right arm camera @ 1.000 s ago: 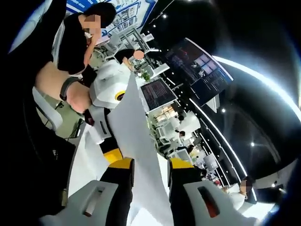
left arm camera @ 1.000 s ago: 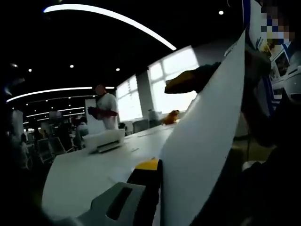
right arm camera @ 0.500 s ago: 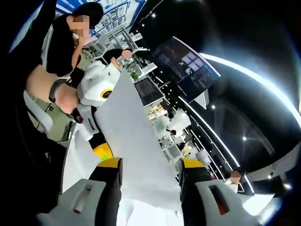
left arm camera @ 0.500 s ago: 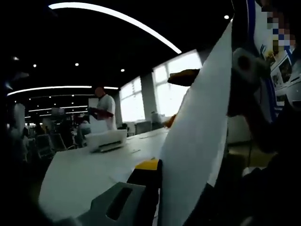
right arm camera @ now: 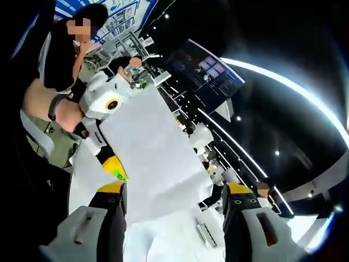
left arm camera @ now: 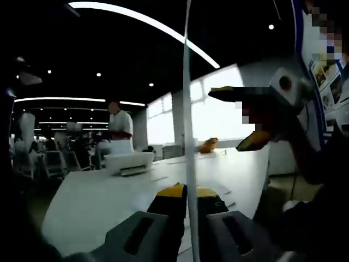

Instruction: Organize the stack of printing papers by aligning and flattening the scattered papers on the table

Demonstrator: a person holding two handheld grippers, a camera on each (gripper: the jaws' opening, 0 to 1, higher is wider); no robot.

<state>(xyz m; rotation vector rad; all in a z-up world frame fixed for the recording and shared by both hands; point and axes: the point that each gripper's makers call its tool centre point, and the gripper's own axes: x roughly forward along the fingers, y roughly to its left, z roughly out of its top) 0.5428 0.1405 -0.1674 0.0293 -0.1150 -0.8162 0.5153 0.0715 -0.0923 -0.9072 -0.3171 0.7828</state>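
- Since a second ago the right tongs [right arm camera: 173, 199] have spread wide and let the paper sheet [right arm camera: 150, 155] go; it now faces their view broadside.
- Left tongs [left arm camera: 190, 197] stay clenched on the sheet's edge, held upright above the white worktop [left arm camera: 109, 194].
- Farther along sits a white printer [left arm camera: 128, 162].

Right gripper [right arm camera: 173, 218], jaws spread wide; sheet of paper [right arm camera: 150, 158] ahead between them, pinched by the left gripper [right arm camera: 117, 173] beyond, above the tabletop [right arm camera: 163, 245].
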